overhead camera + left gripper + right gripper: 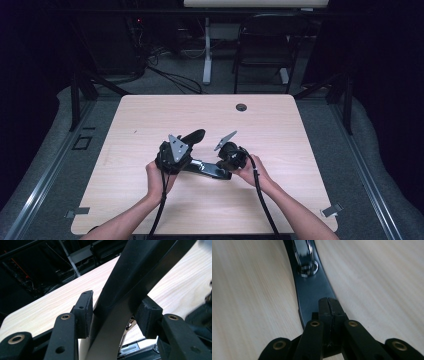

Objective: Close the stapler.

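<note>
I am clamping my left gripper (116,317) round the black curved stapler (200,150) lying mid-table (150,115), while my right gripper (331,306), jaws pressed together, is resting on its near-right base end

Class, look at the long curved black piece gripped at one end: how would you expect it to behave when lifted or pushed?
The curved black piece probably stays stiff: in the left gripper view it keeps its arc between the fingers. Its glossy face reflects light, so it may slip in a light grip. Being long and bowed, it would likely pivot or rock rather than roll if pushed on the table.
</note>
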A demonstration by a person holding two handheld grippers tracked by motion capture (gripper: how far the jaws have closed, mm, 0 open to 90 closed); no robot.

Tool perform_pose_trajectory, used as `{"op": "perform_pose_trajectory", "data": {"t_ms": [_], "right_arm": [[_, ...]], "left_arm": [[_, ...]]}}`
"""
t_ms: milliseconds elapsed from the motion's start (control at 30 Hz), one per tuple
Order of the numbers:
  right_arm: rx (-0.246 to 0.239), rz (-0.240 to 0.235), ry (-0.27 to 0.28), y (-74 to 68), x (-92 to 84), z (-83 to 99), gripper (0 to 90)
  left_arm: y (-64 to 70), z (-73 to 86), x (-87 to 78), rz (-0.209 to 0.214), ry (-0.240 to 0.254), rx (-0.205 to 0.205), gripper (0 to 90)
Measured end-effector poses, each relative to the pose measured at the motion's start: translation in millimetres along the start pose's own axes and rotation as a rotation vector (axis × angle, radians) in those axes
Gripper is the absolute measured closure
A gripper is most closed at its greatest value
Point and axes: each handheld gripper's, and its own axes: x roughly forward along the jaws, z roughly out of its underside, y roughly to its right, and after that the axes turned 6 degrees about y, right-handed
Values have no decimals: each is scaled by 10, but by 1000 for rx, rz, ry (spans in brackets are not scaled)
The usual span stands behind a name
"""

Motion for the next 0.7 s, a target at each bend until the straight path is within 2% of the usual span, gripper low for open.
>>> {"op": "perform_pose_trajectory", "data": {"t_ms": [67,200,333,500,600,700], "right_arm": [[22,-12,87,-2,-151,-77,900],[24,-15,261,-41,-505,-251,900],[-16,-14,399,-153,-782,-408,900],[-20,-6,416,-185,-775,-422,900],[-17,-2,409,-157,-757,-398,900],[-13,-6,414,-140,-741,-369,900]], "left_arm": [[15,3,4,-5,3,5,522],[45,7,7,-3,-4,25,519],[65,6,27,5,-14,31,503],[68,9,44,30,-20,22,484],[58,11,58,61,-31,19,455],[12,8,70,102,-40,-8,424]]}}
